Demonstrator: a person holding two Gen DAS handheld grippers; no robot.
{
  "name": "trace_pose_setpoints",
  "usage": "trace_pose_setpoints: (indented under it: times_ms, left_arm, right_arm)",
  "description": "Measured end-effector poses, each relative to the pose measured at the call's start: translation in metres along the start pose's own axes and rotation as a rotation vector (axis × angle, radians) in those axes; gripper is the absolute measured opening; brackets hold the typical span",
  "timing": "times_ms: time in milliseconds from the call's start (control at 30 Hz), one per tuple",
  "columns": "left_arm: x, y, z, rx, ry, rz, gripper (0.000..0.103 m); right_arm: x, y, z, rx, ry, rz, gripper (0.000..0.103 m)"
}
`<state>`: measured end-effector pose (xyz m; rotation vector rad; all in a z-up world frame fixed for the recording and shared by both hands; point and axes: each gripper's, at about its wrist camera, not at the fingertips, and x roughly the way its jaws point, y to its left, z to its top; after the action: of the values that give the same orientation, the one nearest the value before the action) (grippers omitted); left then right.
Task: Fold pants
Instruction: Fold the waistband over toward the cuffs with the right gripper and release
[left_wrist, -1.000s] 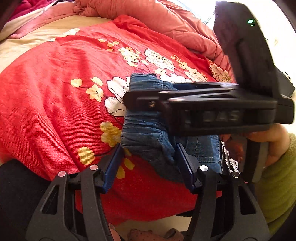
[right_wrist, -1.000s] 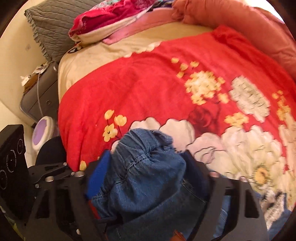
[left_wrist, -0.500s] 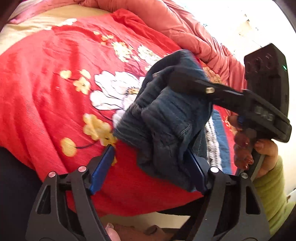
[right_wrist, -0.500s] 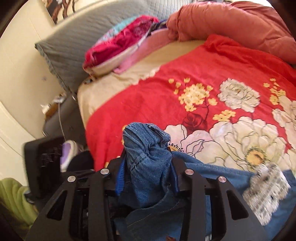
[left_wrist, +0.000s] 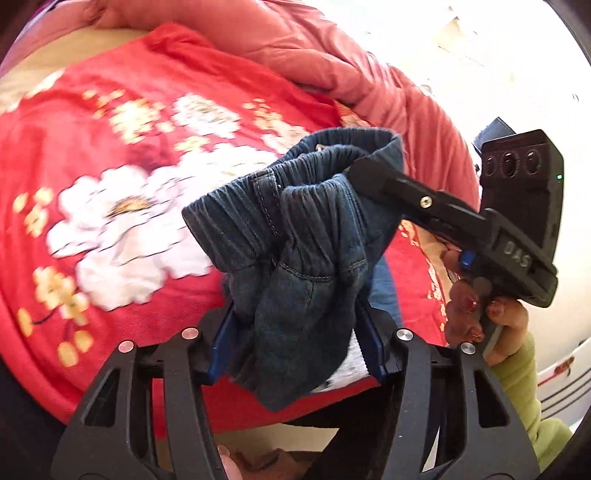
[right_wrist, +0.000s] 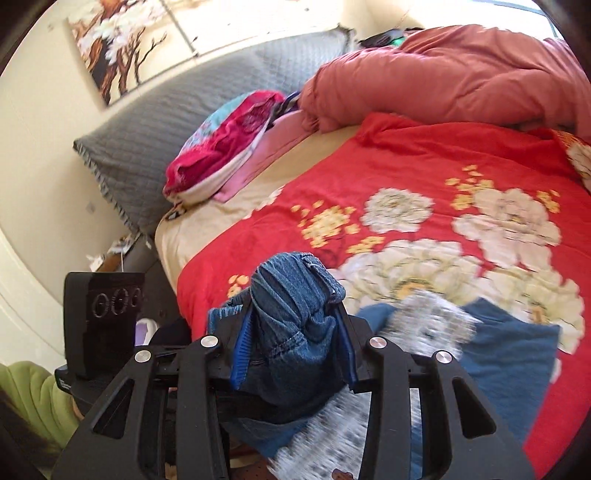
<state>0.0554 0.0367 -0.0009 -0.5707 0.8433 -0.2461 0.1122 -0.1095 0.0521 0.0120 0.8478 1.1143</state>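
The blue denim pants (left_wrist: 295, 251) have an elastic waistband and are bunched up above the red floral quilt (left_wrist: 110, 206). My left gripper (left_wrist: 295, 332) is shut on a wad of the denim. My right gripper (right_wrist: 293, 343) is shut on another part of the waistband (right_wrist: 291, 295). In the left wrist view the right gripper's body (left_wrist: 480, 229) reaches in from the right, its tip buried in the waistband. The rest of the pants (right_wrist: 509, 354), with a white patterned patch, trails over the quilt (right_wrist: 424, 177).
A rumpled salmon duvet (right_wrist: 461, 74) lies at the far side of the bed. A grey quilted pillow (right_wrist: 184, 110) and folded pink and red clothes (right_wrist: 229, 147) sit by the headboard. The bed's near edge is just below the grippers.
Both grippers have lifted the waistband off the quilt and drawn back from the bed. The left gripper's jaws have closed in on the denim. The pants now hang bunched between the two grippers.
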Motion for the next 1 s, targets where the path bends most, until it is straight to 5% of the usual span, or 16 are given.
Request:
trace_pose_setpoints:
  times_ms: [233, 333, 500, 600, 667, 800, 900, 1000]
  left_arm:
    - [0.022, -0.042, 0.000, 0.087, 0.011, -0.006, 0.049]
    - [0.030, -0.052, -0.004, 0.118, 0.017, -0.022, 0.050]
    - [0.038, -0.068, -0.013, 0.185, 0.071, -0.153, 0.052]
    - [0.032, -0.074, -0.016, 0.203, 0.070, -0.221, 0.052]
    - [0.020, -0.071, -0.012, 0.214, -0.005, -0.154, 0.052]
    - [0.022, -0.070, -0.006, 0.316, -0.067, 0.130, 0.052]
    - [0.039, -0.066, -0.011, 0.319, -0.018, 0.205, 0.052]
    - [0.057, -0.066, -0.021, 0.341, 0.045, 0.228, 0.052]
  right_arm:
    - [-0.037, -0.037, -0.019, 0.063, -0.054, -0.016, 0.037]
    - [-0.049, -0.052, -0.032, 0.094, -0.068, -0.021, 0.046]
    - [-0.070, -0.075, -0.056, 0.157, -0.101, -0.048, 0.063]
    - [-0.083, -0.086, -0.069, 0.196, -0.115, -0.121, 0.064]
    - [-0.088, -0.086, -0.075, 0.189, -0.107, -0.230, 0.067]
    - [-0.087, -0.075, -0.078, 0.180, -0.120, -0.218, 0.071]
    - [-0.073, -0.060, -0.073, 0.136, -0.095, -0.205, 0.077]
    - [-0.056, -0.051, -0.079, 0.070, -0.007, -0.309, 0.077]
